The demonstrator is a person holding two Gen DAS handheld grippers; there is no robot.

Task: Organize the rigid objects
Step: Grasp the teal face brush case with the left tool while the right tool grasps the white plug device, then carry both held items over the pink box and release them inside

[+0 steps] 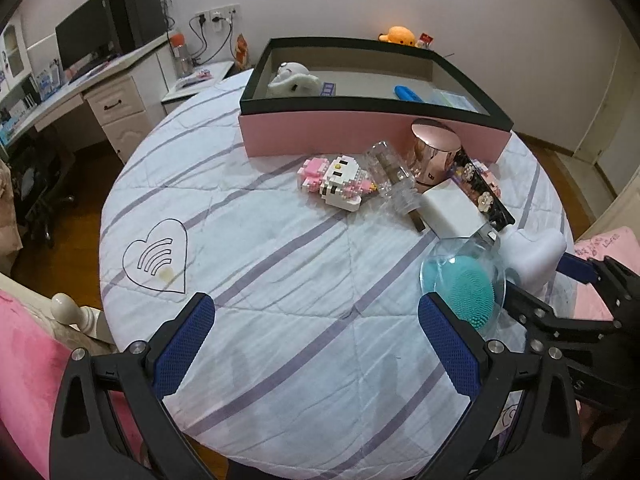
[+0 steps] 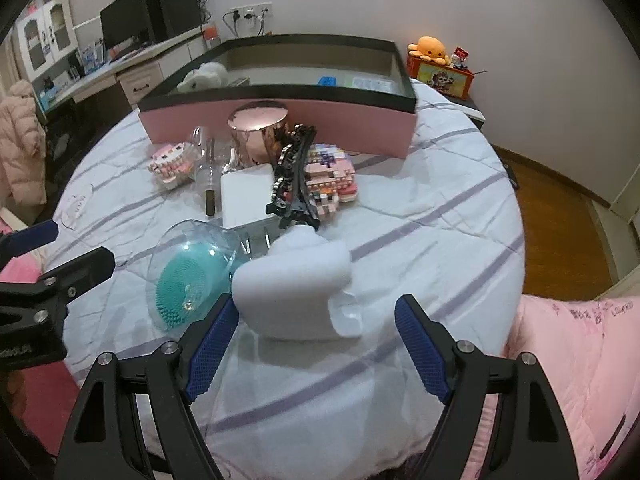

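— Both claws stood spread, then?
— Yes. The right claw [image 2: 316,326] hung with its blue pads wide apart and nothing pinched; the white foam block [image 2: 294,284] lay just ahead, its near-left corner close beside the left pad [image 2: 212,344], whether touching I couldn't tell.
— And the left claw [image 1: 316,338]?
— Spread over bare striped quilt [image 1: 280,280]. The teal brush in its clear dome [image 1: 464,284] lay beside its right pad [image 1: 448,348], not between the fingers.
— Further out?
— The clutter sat past those two: a white box [image 2: 246,192], a black flowered hair clip [image 2: 290,172], a clear bottle [image 1: 390,174], a rose-gold jar [image 1: 434,148] and a cat brick figure [image 1: 336,180]. Behind them stood the pink box with a black rim [image 1: 360,132].
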